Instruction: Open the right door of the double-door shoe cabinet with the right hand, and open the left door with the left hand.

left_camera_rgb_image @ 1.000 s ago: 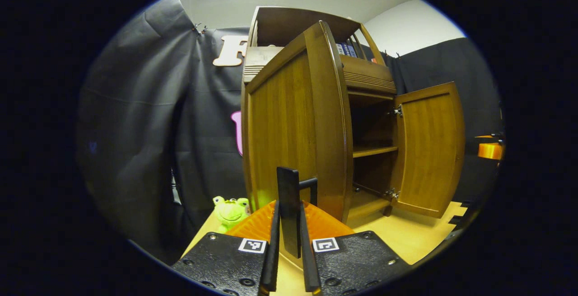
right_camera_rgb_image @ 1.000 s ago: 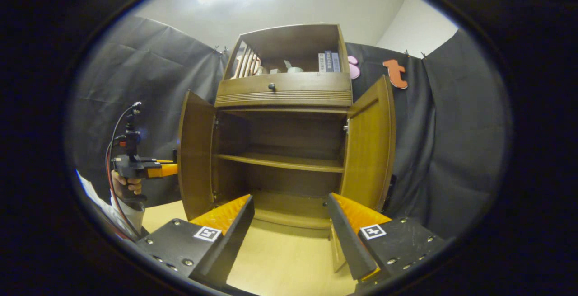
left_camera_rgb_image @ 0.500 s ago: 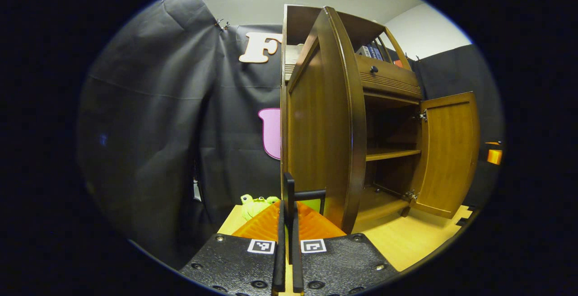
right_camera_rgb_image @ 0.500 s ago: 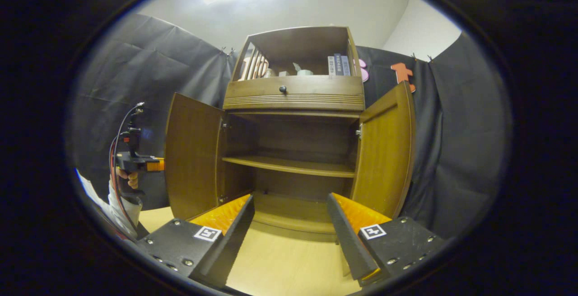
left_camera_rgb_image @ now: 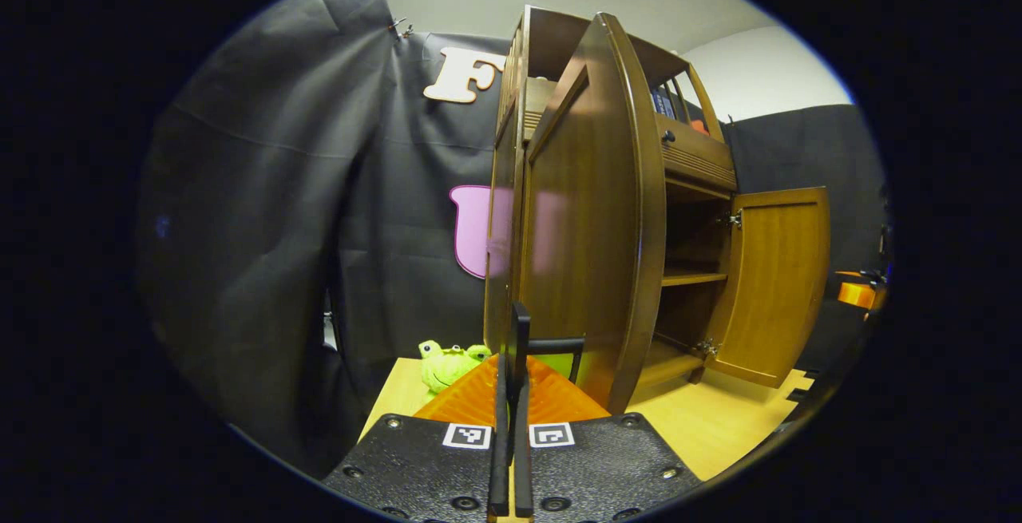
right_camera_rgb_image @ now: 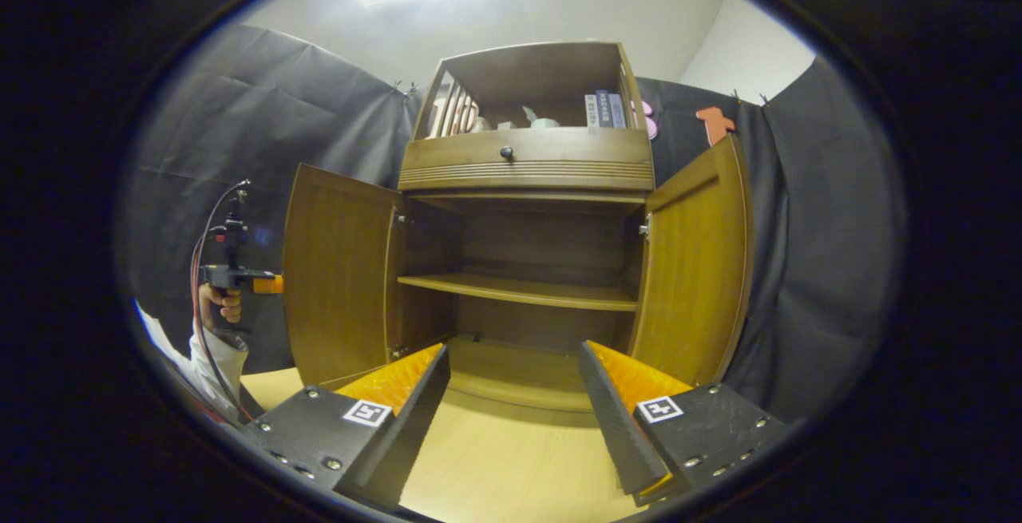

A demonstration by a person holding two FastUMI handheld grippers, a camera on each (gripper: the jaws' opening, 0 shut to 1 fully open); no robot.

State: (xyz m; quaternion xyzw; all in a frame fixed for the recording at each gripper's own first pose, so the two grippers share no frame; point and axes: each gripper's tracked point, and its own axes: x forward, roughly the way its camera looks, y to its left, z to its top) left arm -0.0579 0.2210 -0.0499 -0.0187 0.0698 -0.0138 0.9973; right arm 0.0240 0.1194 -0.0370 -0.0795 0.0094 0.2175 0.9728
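Note:
The wooden shoe cabinet (right_camera_rgb_image: 527,164) stands on a light table with both lower doors swung out. In the left gripper view, my left gripper (left_camera_rgb_image: 512,395) is shut on the black handle (left_camera_rgb_image: 551,342) of the left door (left_camera_rgb_image: 587,219), which I see nearly edge-on. The right door (left_camera_rgb_image: 774,283) hangs open farther off. In the right gripper view, my right gripper (right_camera_rgb_image: 512,347) is open and holds nothing, low in front of the cabinet's opening. It touches neither the left door (right_camera_rgb_image: 335,275) nor the right door (right_camera_rgb_image: 695,267). A hand (right_camera_rgb_image: 215,307) holds the left gripper (right_camera_rgb_image: 239,277) behind the left door.
Inside the cabinet a shelf (right_camera_rgb_image: 519,291) crosses the middle. A drawer with a knob (right_camera_rgb_image: 505,152) and an upper shelf with books (right_camera_rgb_image: 605,108) sit above. A green frog plush (left_camera_rgb_image: 447,363) lies on the table (right_camera_rgb_image: 511,467) beside the cabinet's left side.
The left door has swung farther open with my left gripper shut on its handle. The right gripper stays open and has barely moved.

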